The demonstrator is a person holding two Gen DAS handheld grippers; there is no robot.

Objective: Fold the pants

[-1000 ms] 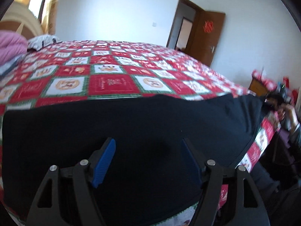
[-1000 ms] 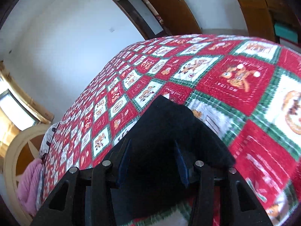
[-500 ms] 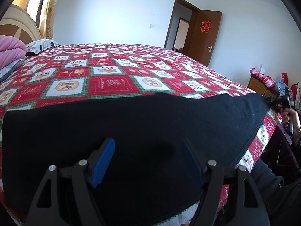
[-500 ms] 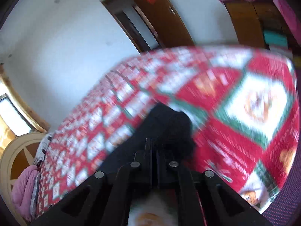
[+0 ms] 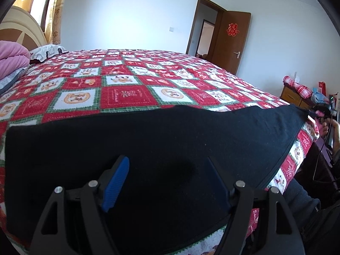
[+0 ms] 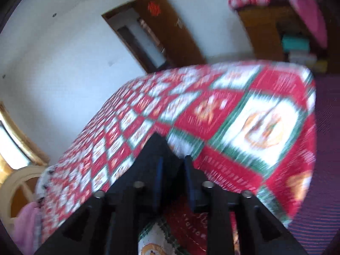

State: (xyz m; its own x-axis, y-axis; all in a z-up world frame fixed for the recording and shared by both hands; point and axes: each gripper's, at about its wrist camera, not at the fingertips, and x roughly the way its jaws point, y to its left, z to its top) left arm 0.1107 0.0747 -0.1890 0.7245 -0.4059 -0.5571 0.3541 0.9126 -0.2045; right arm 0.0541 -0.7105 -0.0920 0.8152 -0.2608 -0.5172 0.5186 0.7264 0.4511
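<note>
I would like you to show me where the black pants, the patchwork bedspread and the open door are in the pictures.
black pants (image 5: pixel 170 136): left wrist view, on the flat middle of the cloth.
patchwork bedspread (image 5: pixel 127 93): left wrist view, on a bare red square beyond the pants.
open door (image 5: pixel 231 40): left wrist view, on the brown door leaf.

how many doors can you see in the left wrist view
1: a brown wooden door with a red paper decoration, swung open beside the doorway in the far white wall beyond the bed. Others may lie out of frame.
</note>
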